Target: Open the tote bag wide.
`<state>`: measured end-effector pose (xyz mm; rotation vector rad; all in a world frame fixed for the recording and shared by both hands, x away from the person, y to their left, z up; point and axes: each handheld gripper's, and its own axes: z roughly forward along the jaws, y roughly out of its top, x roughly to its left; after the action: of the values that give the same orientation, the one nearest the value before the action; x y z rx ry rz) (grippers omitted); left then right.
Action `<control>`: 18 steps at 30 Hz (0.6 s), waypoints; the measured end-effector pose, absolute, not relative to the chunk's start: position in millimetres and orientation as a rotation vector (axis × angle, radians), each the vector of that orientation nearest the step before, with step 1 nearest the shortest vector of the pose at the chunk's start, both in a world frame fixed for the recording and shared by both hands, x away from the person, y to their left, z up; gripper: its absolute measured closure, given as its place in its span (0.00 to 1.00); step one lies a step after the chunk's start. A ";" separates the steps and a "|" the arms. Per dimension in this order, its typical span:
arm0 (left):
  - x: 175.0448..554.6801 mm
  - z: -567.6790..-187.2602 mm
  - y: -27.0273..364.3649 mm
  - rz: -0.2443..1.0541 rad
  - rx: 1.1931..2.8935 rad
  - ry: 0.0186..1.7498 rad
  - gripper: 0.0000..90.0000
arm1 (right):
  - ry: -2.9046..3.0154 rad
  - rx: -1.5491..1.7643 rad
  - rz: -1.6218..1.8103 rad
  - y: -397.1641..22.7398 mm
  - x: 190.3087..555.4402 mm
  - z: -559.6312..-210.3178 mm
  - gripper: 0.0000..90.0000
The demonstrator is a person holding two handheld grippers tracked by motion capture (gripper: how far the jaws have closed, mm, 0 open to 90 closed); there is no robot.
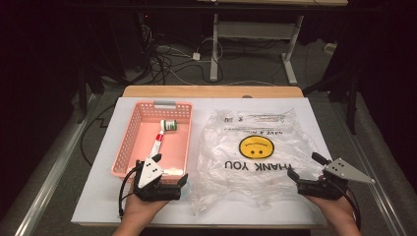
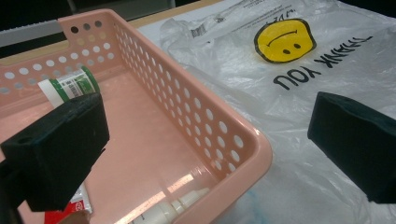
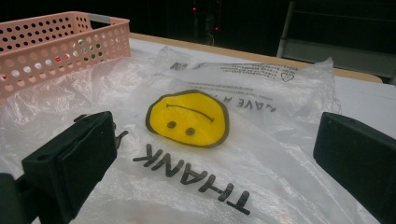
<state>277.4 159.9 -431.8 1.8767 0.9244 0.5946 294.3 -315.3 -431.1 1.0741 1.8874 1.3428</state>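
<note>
Both grippers' fingers gape wide, empty; left gripper partly hides basket contents.

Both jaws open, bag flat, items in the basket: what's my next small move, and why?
Probably ease the right gripper forward to pinch the plastic bag at its near edge. Its jaws stand open and empty right by that edge, the bag lies flat, and the left gripper sits open at the pink basket.

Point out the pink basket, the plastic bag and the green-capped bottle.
pink basket (image 1: 129,142): high view, on its left perforated wall.
plastic bag (image 1: 255,146): high view, on the yellow smiley print.
green-capped bottle (image 1: 169,125): high view, on its body, inside the basket.
</note>
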 end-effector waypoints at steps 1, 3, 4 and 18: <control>277.4 -431.2 160.2 0.595 1.874 0.926 0.00 | 1.887 1.074 1.343 -315.3 294.3 -431.1 0.00; 277.6 -430.6 160.9 0.586 1.873 0.927 0.00 | 1.892 1.068 1.345 -315.0 294.6 -430.9 0.00; 277.7 -430.8 161.0 0.585 1.874 0.928 0.00 | 1.899 1.057 1.344 -314.3 294.8 -430.9 0.00; 278.5 -431.1 161.0 0.568 1.876 0.936 0.00 | 1.900 1.043 1.351 -313.6 293.5 -428.8 0.00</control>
<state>278.5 161.0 -431.1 1.8759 0.9362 0.5685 293.5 -313.6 -428.8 1.0434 1.9004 1.3512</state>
